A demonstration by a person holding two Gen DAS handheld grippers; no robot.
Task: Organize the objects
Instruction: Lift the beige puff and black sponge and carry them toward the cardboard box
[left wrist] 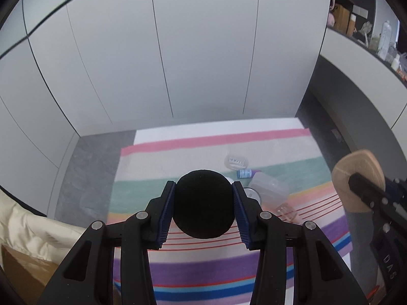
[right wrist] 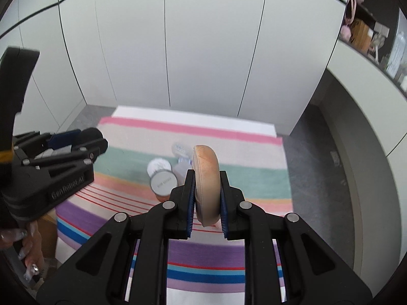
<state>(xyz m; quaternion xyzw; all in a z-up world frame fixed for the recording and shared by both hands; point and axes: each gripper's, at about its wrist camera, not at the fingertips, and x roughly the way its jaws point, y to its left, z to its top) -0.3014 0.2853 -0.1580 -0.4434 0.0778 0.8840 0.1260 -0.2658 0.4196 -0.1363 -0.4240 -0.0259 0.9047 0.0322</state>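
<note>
Two puffs clamped, black puff (left wrist: pixel 204 204) in left gripper (left wrist: pixel 203 212), beige puff (right wrist: pixel 206 186) in right gripper (right wrist: pixel 207 203): carry level toward clear box (left wrist: pixel 268 187) at two o'clock.

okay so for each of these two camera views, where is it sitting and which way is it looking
Left wrist: on the left gripper, looking down along its fingers at the striped cloth; clamps a black puff.
Right wrist: on the right gripper, same downward view; clamps a beige puff, hand visible.
Shared: cloth, round lidded jar, each other's gripper.

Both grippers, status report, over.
Left gripper shut on black puff. Right gripper shut on beige puff. Both above striped cloth. Nothing in the way.
</note>
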